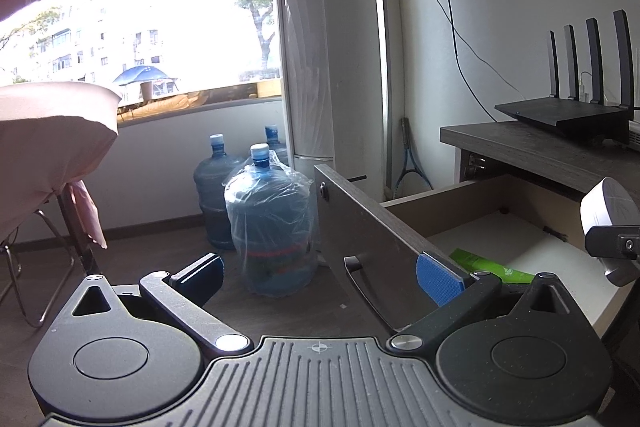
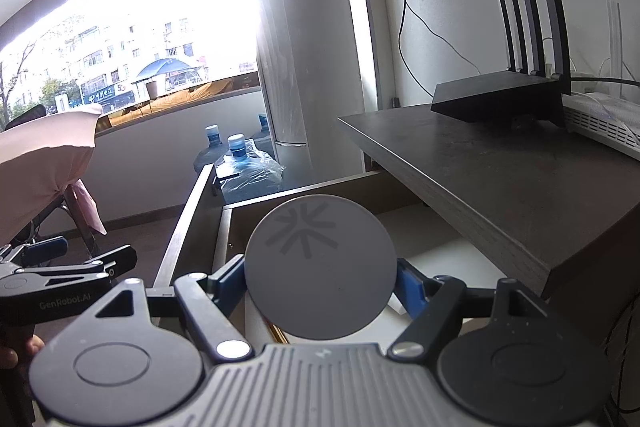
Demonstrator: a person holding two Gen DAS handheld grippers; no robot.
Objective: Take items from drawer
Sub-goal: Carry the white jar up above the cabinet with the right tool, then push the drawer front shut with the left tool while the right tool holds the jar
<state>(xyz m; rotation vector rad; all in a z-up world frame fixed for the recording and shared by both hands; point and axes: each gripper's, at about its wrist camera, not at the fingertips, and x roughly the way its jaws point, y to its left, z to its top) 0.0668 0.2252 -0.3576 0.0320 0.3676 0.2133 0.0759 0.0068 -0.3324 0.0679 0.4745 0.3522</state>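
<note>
— Right gripper (image 2: pixel 320 281) first: what sits between its blue fingers (image 2: pixel 412 287)?

— Those fingers are clamped narrow on a round grey disc (image 2: pixel 320 267) with a star-like mark on its face, held on edge above the open drawer (image 2: pixel 436 259).

— And the left gripper (image 1: pixel 320 277)?

— Its fingers (image 1: pixel 438 279) stand wide with nothing between them. One blue pad lies just at the drawer's front panel (image 1: pixel 372 227), above the metal handle (image 1: pixel 360 279); the other hangs over the floor outside the drawer.

— Anything still inside the drawer?

— A green packet (image 1: pixel 492 265) lies flat on the pale drawer bottom, close behind the front panel. Whether more lies further in, I cannot tell.

— What is around the drawer?

— Above it runs the dark worktop (image 2: pixel 500 167), carrying a black router (image 2: pixel 504 99) with upright antennas and a white device (image 2: pixel 600 125) beside it. Beyond the front panel, on the floor, stand blue water jugs (image 1: pixel 272 215), the nearest wrapped in clear plastic. Left of those, a pink cloth (image 1: pixel 52 135) hangs over a chair.
</note>
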